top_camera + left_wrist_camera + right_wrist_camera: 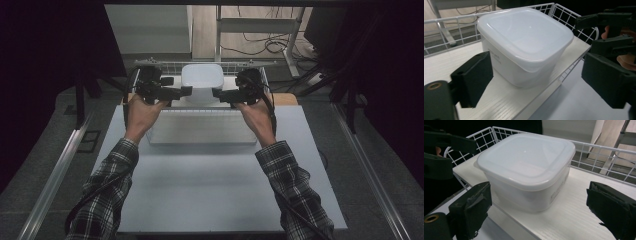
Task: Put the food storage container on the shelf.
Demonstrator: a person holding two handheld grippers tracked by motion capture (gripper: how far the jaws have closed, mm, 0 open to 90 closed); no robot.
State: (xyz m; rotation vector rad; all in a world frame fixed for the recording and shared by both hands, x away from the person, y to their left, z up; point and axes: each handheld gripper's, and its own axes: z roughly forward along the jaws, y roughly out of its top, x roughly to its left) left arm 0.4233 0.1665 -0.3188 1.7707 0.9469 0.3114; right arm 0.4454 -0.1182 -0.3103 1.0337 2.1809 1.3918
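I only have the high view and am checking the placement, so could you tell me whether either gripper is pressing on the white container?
Observer: No. In the left gripper view, the left gripper stands open, its jaws clear of the white container.
Operator: Thank you. And the right one?
Observer: The right gripper is open too, with the container sitting beyond its jaws, untouched.
Operator: Is the lid on?
Observer: Yes, the lid sits flat across the top.
Operator: What does it rest on?
Observer: A white wood-grain shelf with a wire rail behind it.
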